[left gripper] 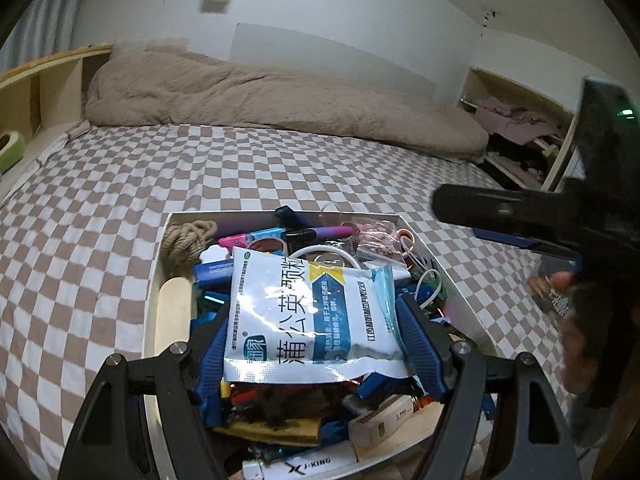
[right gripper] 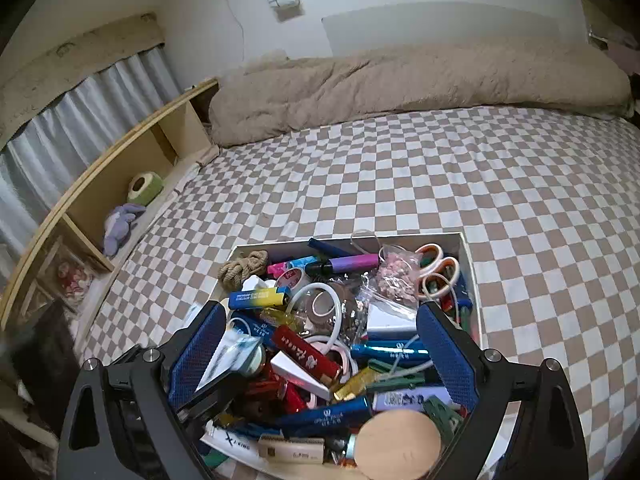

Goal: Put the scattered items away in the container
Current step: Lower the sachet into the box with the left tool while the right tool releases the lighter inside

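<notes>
Sachet point(left gripper: 308, 312) sits clamped between the pads of the left gripper point(left gripper: 316, 344), right over the crowded container point(left gripper: 448, 276) on the bed point(left gripper: 100, 208) — best lowered flat onto the pile before letting go. Right gripper point(right gripper: 320, 356) hangs wide and empty above; the heap hides what's underneath.

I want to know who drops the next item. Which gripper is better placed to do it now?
Left. The left gripper holds the sachet directly above the box; the right gripper is open and empty.
</notes>
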The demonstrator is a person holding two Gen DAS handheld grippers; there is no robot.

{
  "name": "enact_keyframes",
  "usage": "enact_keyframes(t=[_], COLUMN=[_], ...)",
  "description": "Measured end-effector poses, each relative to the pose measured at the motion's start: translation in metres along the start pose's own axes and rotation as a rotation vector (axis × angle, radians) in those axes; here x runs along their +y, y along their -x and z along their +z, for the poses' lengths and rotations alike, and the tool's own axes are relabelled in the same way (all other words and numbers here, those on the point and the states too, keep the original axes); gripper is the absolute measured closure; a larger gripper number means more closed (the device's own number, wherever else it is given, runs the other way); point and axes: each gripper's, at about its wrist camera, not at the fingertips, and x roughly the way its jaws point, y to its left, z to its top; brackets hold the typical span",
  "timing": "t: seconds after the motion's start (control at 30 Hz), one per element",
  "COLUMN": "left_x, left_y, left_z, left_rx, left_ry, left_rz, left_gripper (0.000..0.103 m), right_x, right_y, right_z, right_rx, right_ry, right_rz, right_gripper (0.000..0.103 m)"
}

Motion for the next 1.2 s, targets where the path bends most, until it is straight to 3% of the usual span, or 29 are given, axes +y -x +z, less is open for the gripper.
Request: enact_keyframes(t=[0.27,0.73,0.83,1.2], left_x=[0.018,0.04,0.044,0.05], left_y=[-0.023,-0.034,-0.039,-0.028], left_z=[0.015,0.022,0.02,0.018], left_rx=[0.011,0.039,0.053,0.054], left_ry=[0.013,0.077,0.108,0.133], left_rz=[0.053,0.048,0.05,0.061], left_gripper=[0.026,0.026,0.01,0.009], right_x=[-0.008,-0.019,-0.017,-0.015], right_y=[0.011,0.007,0.007,0.012], right_z=[-0.016,-0.033,-0.033,-0.036], right_rx=[0.001,0.036,0.035,0.029], right_ry=[0.003,-0.017,-0.02,-0.026], right_rz=[-0.008,-0.006,-0.001,0.014], right_gripper=[0.007,0.007,0.007,0.007])
